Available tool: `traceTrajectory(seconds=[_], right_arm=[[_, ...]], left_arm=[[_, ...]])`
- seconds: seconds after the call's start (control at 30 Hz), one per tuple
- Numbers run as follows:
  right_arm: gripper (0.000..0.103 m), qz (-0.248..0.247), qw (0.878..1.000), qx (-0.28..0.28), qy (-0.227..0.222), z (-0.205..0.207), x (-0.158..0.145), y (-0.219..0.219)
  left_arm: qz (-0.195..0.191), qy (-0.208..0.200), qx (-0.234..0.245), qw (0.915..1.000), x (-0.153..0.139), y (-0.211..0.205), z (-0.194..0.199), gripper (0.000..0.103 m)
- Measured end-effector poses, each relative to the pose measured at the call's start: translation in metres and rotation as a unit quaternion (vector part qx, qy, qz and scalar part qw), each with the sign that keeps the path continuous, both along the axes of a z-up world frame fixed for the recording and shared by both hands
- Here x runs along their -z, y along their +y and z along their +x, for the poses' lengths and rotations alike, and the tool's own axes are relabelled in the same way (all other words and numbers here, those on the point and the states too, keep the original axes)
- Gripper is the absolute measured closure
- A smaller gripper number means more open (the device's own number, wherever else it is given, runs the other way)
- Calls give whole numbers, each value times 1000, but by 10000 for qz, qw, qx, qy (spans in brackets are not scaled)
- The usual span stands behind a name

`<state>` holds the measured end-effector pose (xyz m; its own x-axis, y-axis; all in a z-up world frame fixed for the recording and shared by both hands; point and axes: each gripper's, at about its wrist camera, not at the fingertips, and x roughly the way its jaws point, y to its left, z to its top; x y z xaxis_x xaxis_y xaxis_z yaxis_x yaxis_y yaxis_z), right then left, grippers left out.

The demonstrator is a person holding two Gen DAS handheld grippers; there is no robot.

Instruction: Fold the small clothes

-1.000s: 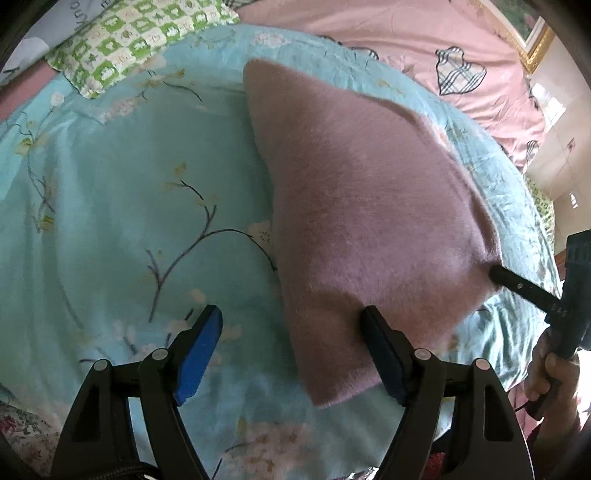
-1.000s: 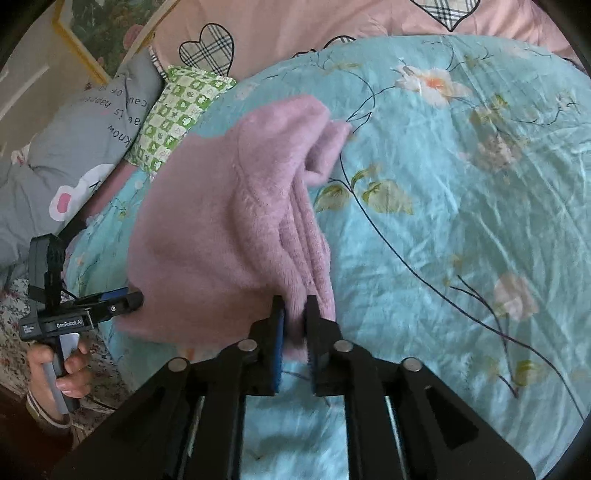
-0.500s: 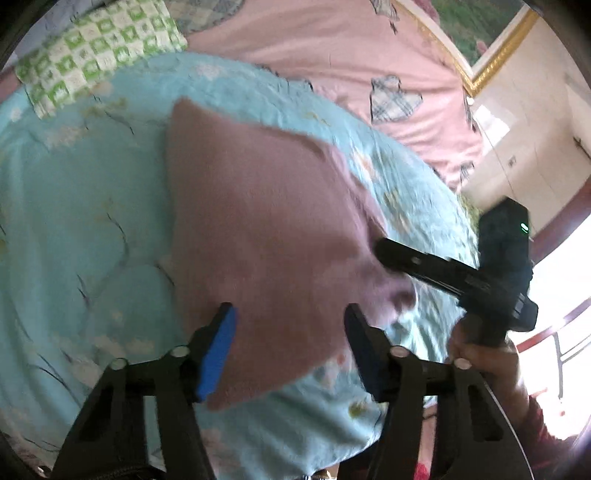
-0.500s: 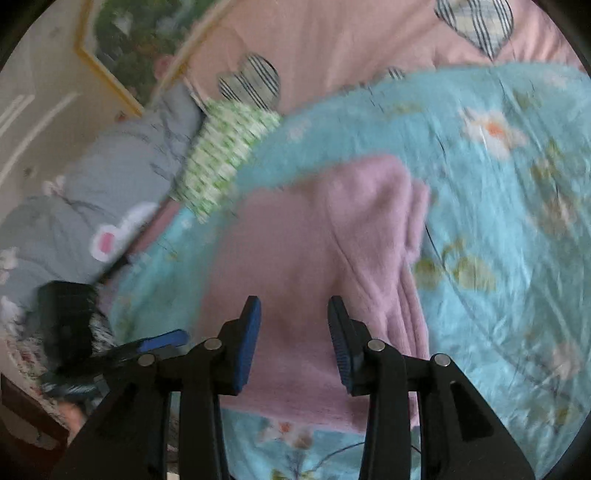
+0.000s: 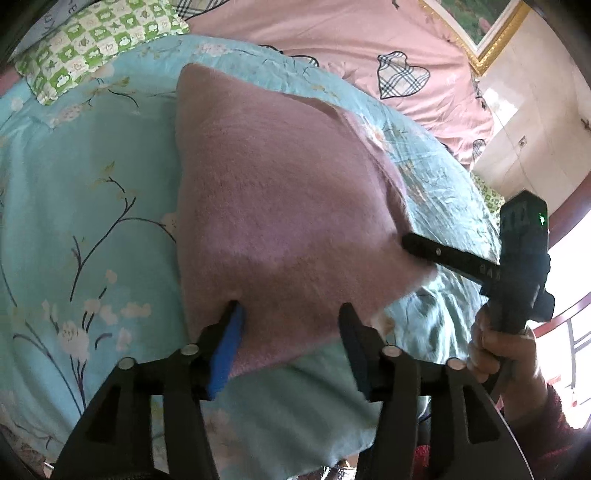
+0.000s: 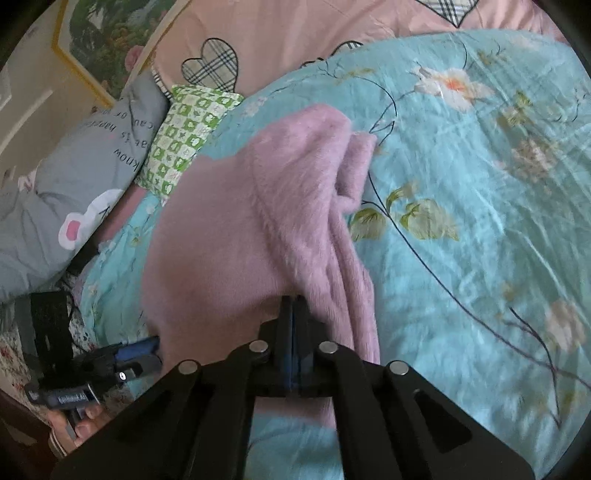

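The fingers of the right gripper (image 6: 293, 306) were clenched together on the near edge of a fuzzy pink garment (image 6: 258, 229), pinching a fold of the cloth between the pads. The left gripper (image 5: 291, 314) had its jaws spread and opening, with the near corner of the garment lying between them; its blue pad (image 5: 227, 350) touched the cloth on one side, while the other finger stood just beside the fabric, so nothing was pinched there. The garment lay on a light blue bedspread (image 5: 92, 221) printed with dark branches and pale blossoms, folded into a rough wedge that narrowed toward the far side of the bed. In the right wrist view, layered folds ran along the garment's right edge. In the left wrist view, the right gripper reached in from the right, its black fingers meeting the cloth's side, held by a hand (image 5: 502, 350) in a dark red sleeve. Beyond the bedspread lay a pink sheet (image 5: 332, 33) with plaid hearts, a green and white checked pillow (image 6: 184, 136) and a grey pillow (image 6: 66, 199) with printed lettering. A gold-framed picture (image 6: 99, 44) hung on the wall behind.
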<state>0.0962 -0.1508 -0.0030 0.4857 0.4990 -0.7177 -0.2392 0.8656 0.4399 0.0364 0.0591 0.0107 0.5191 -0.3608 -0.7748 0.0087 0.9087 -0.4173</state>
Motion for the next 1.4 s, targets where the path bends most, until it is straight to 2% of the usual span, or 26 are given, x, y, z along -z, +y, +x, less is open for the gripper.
traceTrajectory(seconds=[0.1,0.2,0.37,0.43,0.47,0.5,0.57,0.73,0.97,1.2,1.33,1.4], right_arm=[[100,-307,9995,-54,67,-16,9,-4],[100,139,9997,107,156,-23,13,-19],[97,179,9996,176,-155,-39,-18,-21],[91,183,9993,161,-267,-44,-29,-18],[78,176,9992,154,-327,-49,-33,-17],[60,153,9990,149,-394,-54,-37,-15],[49,81,9983,132,-566,-66,-43,-11],[48,-198,9974,-23,-699,-90,-40,5],[42,-601,9961,-181,-620,-113,-23,19],[24,-933,9930,-174,-710,-133,-17,17],[18,-1060,9917,-200,-701,-138,-13,19],[17,-1082,9916,-227,-668,-136,-12,22]], left_arm=[[182,-24,38,9998,4,-4,-5,44],[158,-52,-17,9999,-2,-2,-9,43],[226,-211,-203,9993,-17,7,-26,35],[346,-293,-349,9984,-22,12,-37,31],[411,-313,-416,9978,-23,13,-42,26],[489,-334,-487,9971,-24,14,-47,24],[647,-395,-572,9955,-26,16,-57,23],[1070,-420,-612,9915,-21,16,-79,21],[1079,-298,-629,9917,-7,19,-99,20],[1470,-335,-733,9858,0,23,-119,19],[1769,-314,-883,9798,3,23,-119,18],[1766,-265,-891,9799,2,24,-115,18]])
